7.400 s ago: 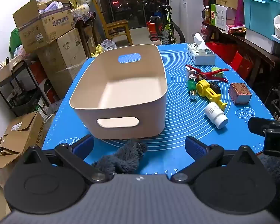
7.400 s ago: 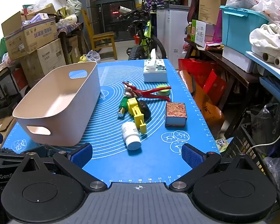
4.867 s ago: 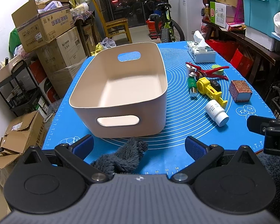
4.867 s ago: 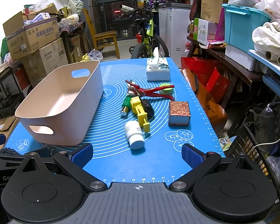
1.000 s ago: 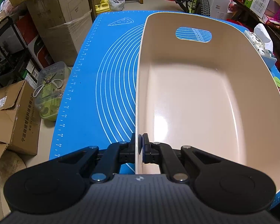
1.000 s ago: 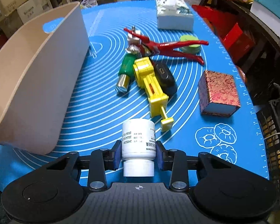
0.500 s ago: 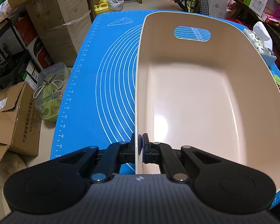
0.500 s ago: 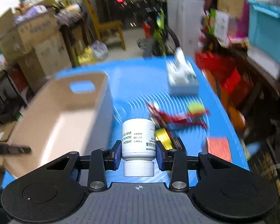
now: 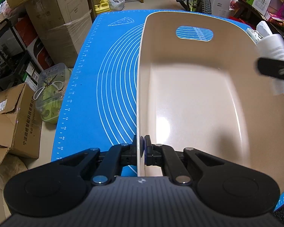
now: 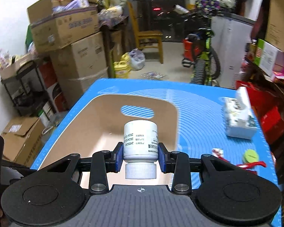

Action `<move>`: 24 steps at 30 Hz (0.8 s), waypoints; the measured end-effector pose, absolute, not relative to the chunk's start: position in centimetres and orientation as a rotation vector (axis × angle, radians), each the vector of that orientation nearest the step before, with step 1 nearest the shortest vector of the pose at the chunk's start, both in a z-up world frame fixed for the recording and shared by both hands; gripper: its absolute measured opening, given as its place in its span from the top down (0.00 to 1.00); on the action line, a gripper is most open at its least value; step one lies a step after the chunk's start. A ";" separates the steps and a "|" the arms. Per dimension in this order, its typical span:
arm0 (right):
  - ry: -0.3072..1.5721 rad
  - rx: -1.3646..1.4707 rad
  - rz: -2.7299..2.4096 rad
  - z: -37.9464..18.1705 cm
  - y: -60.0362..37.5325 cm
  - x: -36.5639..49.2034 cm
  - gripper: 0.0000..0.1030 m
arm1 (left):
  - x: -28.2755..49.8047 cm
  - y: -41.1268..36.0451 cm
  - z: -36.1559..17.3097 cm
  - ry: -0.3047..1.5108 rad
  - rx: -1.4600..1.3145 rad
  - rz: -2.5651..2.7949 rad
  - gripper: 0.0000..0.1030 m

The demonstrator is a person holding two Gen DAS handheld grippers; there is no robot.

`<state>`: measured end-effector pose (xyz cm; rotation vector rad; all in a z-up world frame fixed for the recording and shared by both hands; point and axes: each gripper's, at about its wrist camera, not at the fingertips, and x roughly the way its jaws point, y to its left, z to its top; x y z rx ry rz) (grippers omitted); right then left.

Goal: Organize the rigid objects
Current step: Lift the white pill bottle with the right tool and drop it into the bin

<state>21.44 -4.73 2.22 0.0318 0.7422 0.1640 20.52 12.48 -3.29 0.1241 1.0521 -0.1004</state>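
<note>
- Beige plastic bin (image 9: pixel 189 102) is sitting on the blue mat (image 9: pixel 104 79), with nothing lying inside it.
- Left gripper (image 9: pixel 142 149) is pinching the bin's near left wall, one pad on each side of the rim.
- Right gripper (image 10: pixel 140 156) is clamping a white pill bottle (image 10: pixel 140 143) between its blue pads, cap pointing toward the camera.
- Seen from the left wrist, the bottle (image 9: pixel 274 60) is hanging above the bin's right rim, blurred.
- Beyond the bin, a tissue box (image 10: pixel 238 119), a green disc (image 10: pixel 250 156) and a red tool (image 10: pixel 250 164) are lying on the mat.
</note>
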 end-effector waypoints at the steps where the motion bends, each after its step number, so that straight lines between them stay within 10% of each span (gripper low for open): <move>1: 0.756 0.020 0.175 1.9 -4.1 21.8 0.57 | 20.5 12.4 -3.3 1.051 0.125 -0.101 0.94; 17: 1.065 -0.120 0.233 -5.0 1.4 24.1 0.57 | 20.6 12.4 -3.4 1.053 0.124 -0.104 0.94; 24: 0.986 -0.049 0.229 -2.9 -0.1 22.8 0.39 | 20.7 12.4 -3.6 1.052 0.124 -0.103 0.94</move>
